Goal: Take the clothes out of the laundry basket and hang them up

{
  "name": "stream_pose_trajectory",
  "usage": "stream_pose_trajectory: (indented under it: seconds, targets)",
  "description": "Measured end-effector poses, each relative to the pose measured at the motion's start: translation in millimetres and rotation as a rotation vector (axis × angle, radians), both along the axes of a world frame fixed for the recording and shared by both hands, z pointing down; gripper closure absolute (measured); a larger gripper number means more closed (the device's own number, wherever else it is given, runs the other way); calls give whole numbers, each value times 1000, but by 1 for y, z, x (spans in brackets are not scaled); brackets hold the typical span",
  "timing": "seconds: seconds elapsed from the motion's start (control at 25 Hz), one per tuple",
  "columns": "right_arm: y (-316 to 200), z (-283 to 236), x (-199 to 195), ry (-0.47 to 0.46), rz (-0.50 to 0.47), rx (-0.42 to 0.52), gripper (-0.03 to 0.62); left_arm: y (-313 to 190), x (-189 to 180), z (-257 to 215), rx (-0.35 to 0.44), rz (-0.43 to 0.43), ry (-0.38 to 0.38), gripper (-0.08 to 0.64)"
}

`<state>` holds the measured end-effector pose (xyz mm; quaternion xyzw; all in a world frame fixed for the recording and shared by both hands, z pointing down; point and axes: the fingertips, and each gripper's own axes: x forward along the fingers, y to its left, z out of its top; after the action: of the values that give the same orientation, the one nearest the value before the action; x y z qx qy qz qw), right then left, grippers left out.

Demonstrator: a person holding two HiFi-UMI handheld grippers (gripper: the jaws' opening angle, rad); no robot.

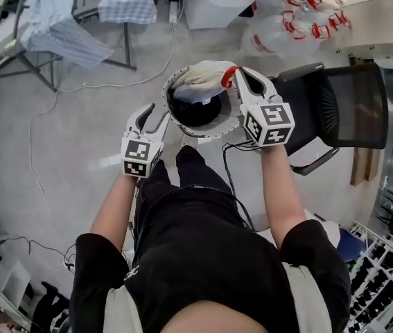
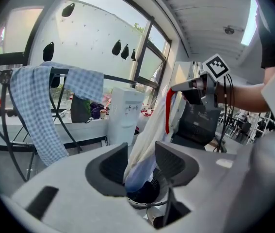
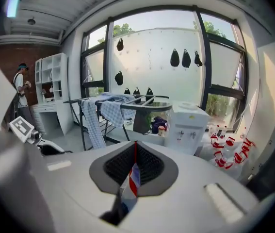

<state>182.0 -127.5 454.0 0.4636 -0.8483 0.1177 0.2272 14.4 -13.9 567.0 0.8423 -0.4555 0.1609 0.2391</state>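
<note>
Two grippers are in use above one round laundry basket (image 1: 213,130) on the floor. The right gripper (image 1: 232,75) is clenched on one white garment (image 1: 203,75) with red trim: a striped edge of the fabric is pinched between its closed jaws, and the rest hangs down into the basket opening. The left gripper (image 1: 156,116) is released and empty. Its jaws stand apart just beside the basket rim, and the garment shows beyond their gap without contact. One drying rack (image 1: 126,47) carries two cloths, one striped cloth (image 1: 61,26) and one checked cloth (image 1: 128,4). One black chair (image 1: 348,106) stands beside the basket.
</note>
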Motion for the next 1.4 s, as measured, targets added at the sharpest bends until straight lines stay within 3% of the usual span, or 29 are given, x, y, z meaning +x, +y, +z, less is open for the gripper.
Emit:
stream_pose_trajectory:
  seconds: [0.36, 0.52, 0.68, 0.8, 1.0, 1.2, 1.4]
  targets:
    - [12, -132, -48, -41, -137, 193, 575, 13, 64, -51, 11, 150, 85, 349]
    - [21, -175, -63, -49, -182, 271, 575, 8, 74, -44, 5, 176, 57, 314]
    - [25, -206, -71, -68, -199, 326, 575, -7, 67, -24, -6, 162, -31, 267]
    - [29, -218, -73, -77, -202, 344, 575, -16, 58, -13, -24, 143, -86, 279]
    - [24, -220, -63, -64, -190, 347, 575, -29, 21, -21, -38, 24, -69, 551]
    - [19, -223, -58, -62, -183, 351, 575, -38, -36, -36, -41, -76, -26, 550]
    - [14, -226, -61, -75, -183, 355, 575, -49, -91, -74, 50, -158, -59, 549]
